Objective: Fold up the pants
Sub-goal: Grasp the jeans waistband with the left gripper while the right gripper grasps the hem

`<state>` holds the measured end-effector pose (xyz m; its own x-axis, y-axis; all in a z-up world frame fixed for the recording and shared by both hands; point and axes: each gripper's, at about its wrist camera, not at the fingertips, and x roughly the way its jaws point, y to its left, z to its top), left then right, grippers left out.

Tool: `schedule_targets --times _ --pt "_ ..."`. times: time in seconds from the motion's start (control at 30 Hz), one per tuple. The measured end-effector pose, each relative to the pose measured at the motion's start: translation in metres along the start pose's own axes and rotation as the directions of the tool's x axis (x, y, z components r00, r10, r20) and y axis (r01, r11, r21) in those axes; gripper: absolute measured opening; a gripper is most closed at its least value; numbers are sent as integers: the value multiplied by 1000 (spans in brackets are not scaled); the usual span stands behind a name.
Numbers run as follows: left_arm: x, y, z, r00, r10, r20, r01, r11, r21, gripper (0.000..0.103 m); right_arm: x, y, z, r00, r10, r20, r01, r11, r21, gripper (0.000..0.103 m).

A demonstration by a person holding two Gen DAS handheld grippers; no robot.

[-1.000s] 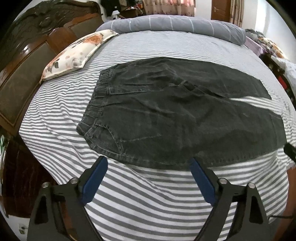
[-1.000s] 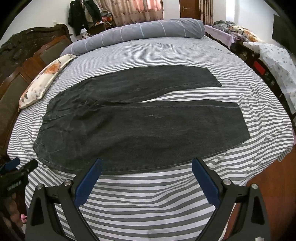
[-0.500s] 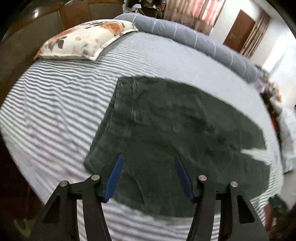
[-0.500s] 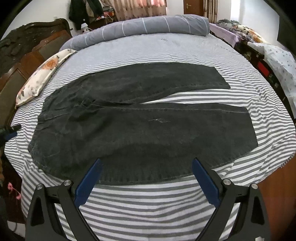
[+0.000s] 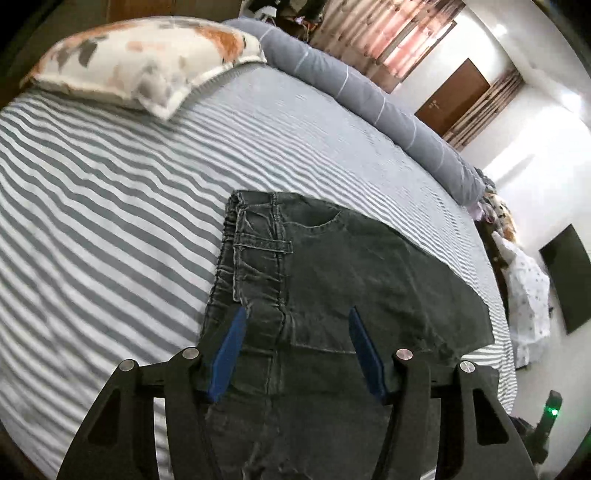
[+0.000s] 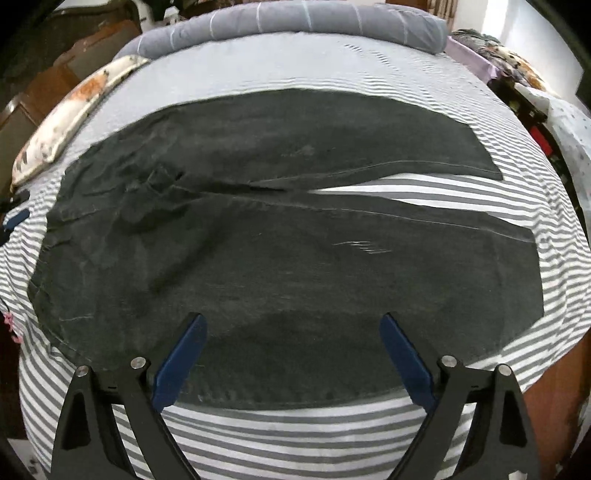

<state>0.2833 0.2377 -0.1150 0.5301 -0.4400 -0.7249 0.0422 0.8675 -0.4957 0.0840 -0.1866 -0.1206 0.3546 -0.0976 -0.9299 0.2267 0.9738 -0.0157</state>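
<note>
No fold is made yet: the pants [image 6: 280, 236] lie flat, legs apart, mid-frame on the bed [image 6: 295, 435], left tongs [image 5: 295, 350] part-open over the waistband, right tongs [image 6: 291, 354] wide, both empty.

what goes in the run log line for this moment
pants flat on bed | left tongs open over waistband | right tongs open at near leg edge

You are in a home bedroom: a bed [image 5: 110, 192] with a striped sheet lies under your gripper, a floral pillow [image 5: 140, 59] and rolled grey duvet [image 5: 369, 99] beyond it, curtains [image 5: 388, 33] and a wooden door [image 5: 458, 96] farther off.
</note>
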Motion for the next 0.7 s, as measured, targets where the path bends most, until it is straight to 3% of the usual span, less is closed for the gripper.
schedule_targets --times 0.33,0.7 --pt "54 34 -2 996 -49 -78 46 998 -40 53 20 25 9 999 -37 -3 37 998 -60 91" --pt "62 40 12 983 -168 -68 163 984 -69 53 29 35 27 999 -49 19 50 997 -55 90"
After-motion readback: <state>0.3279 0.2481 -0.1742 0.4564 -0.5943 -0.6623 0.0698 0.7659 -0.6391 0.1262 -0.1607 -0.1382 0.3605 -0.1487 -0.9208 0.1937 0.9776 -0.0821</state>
